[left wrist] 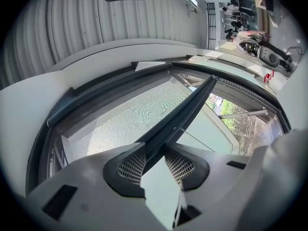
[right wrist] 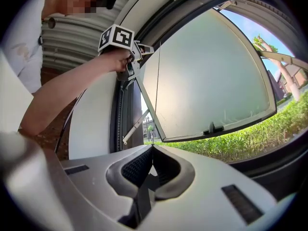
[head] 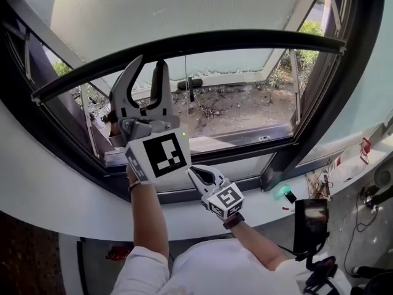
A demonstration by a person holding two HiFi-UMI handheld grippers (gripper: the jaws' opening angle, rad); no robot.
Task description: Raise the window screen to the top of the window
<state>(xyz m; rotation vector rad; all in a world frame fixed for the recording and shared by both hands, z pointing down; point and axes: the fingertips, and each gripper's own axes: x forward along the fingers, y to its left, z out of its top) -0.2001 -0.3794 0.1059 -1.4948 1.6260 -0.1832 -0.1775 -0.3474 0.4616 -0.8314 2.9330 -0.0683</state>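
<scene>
The window screen's black bottom bar (head: 245, 40) arcs across the window, with pale mesh (head: 184, 5) above it. My left gripper (head: 148, 63) reaches up and straddles this bar. In the left gripper view the bar (left wrist: 185, 112) runs between the ribbed pads (left wrist: 132, 166), which press on both its sides. My right gripper (head: 195, 174) is lower, near the sill. Its jaws are together on a thin pull cord (right wrist: 156, 95) that runs up towards the left gripper (right wrist: 143, 49).
Beyond the screen the outer glass sash (right wrist: 211, 81) hangs open outwards over a hedge (right wrist: 240, 143) and bare ground (head: 239, 106). A white sill (head: 61, 195) curves below the black frame (head: 344, 85). A dark tablet on a stand (head: 310, 223) and cables (head: 362, 211) are at the right.
</scene>
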